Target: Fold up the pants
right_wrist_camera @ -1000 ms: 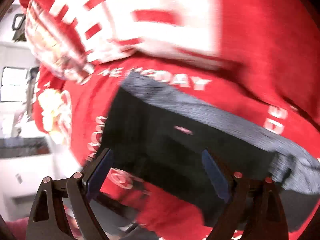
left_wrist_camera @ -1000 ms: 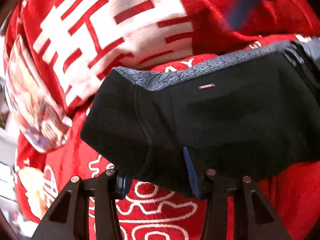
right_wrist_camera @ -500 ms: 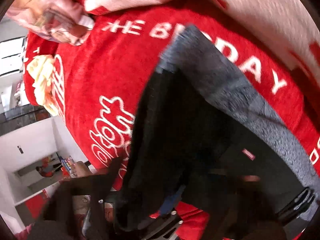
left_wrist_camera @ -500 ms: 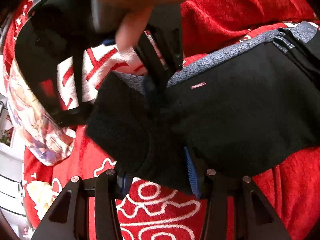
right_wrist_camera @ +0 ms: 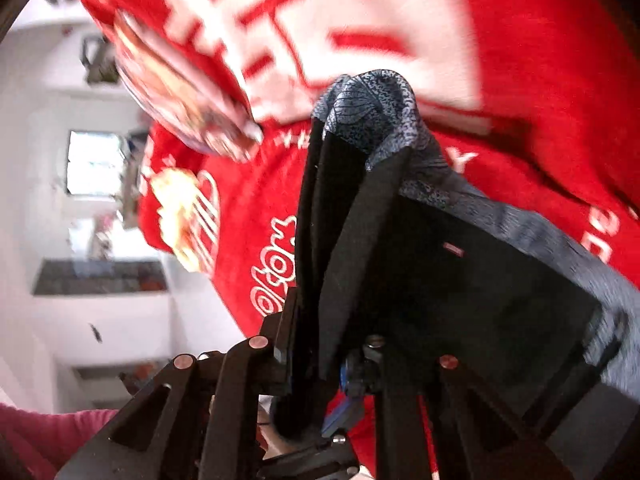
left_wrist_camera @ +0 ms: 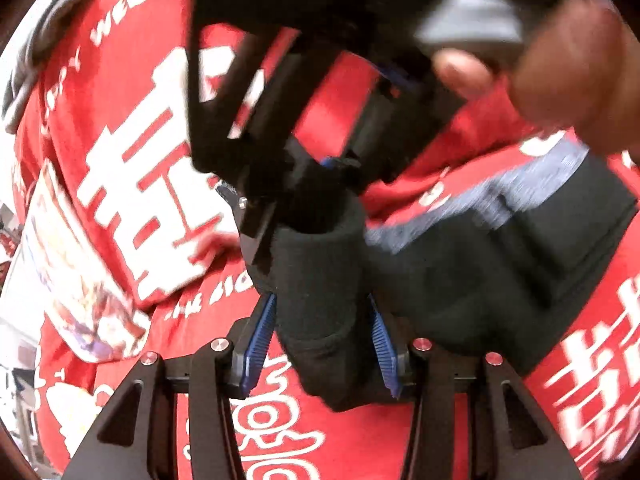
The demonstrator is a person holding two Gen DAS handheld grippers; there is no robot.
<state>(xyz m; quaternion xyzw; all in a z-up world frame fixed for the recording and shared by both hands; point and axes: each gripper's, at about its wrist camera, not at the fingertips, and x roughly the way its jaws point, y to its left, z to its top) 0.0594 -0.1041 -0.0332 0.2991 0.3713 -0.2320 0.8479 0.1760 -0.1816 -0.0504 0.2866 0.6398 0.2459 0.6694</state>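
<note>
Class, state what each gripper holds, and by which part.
Left gripper: black fabric pants, a bunched fold. Right gripper, jaws closing: same pants near the grey waistband.

Under me lies a red blanket (left_wrist_camera: 360, 448) with white lettering; I see a window (right_wrist_camera: 94, 162) beyond.

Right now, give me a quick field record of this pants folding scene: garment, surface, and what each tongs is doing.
garment: black pants with a grey patterned waistband, bunched and partly lifted
surface: red blanket with white lettering
left tongs: shut on a thick fold of the pants
right tongs: closing, pants fabric between the jaws near the waistband
person: a hand holds the right tongs, seen in the left wrist view
</note>
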